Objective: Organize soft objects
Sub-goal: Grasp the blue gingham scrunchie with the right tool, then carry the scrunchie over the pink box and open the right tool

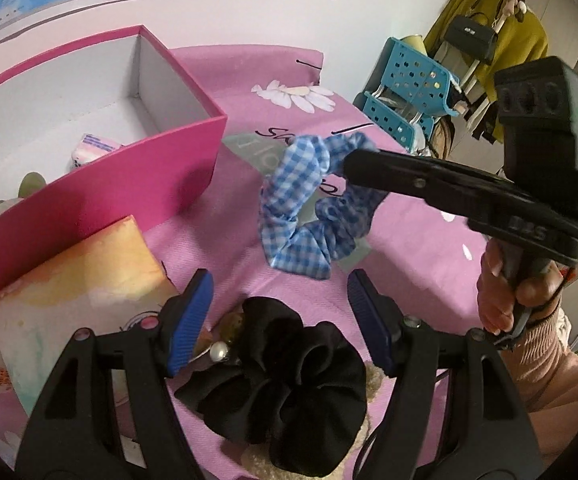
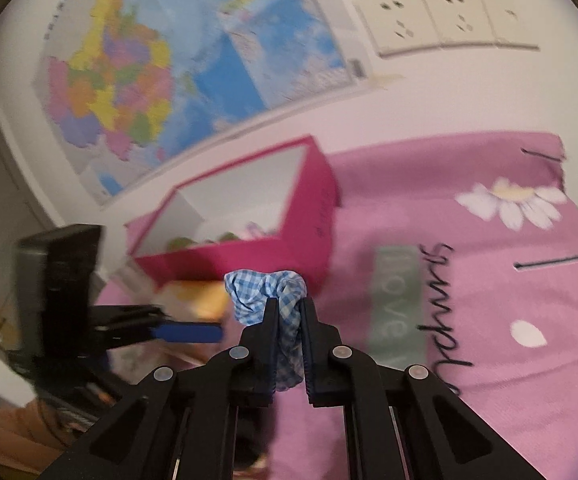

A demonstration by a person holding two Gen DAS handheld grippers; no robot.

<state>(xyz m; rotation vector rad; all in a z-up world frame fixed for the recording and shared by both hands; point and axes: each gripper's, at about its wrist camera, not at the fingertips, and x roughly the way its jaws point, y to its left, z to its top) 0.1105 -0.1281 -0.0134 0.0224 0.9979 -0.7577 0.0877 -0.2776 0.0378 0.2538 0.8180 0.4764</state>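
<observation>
Black scrunchie (image 1: 285, 392) on pink cloth (image 1: 409, 248), between spread fingers of left gripper (image 1: 279, 320), untouched | right gripper (image 2: 289, 312) clamped on blue checked scrunchie (image 2: 265, 288), which hangs above the cloth near pink box (image 1: 101, 200) | left view alone shows hand (image 1: 505, 288); right view, wall map (image 2: 129, 80)

A white wall (image 2: 429, 96) fills the upper frame, carrying a colourful map (image 2: 137, 80) at upper left and white sockets (image 2: 441, 20) at upper right. A blue perforated shelf rack (image 1: 409, 84) stands at right.
</observation>
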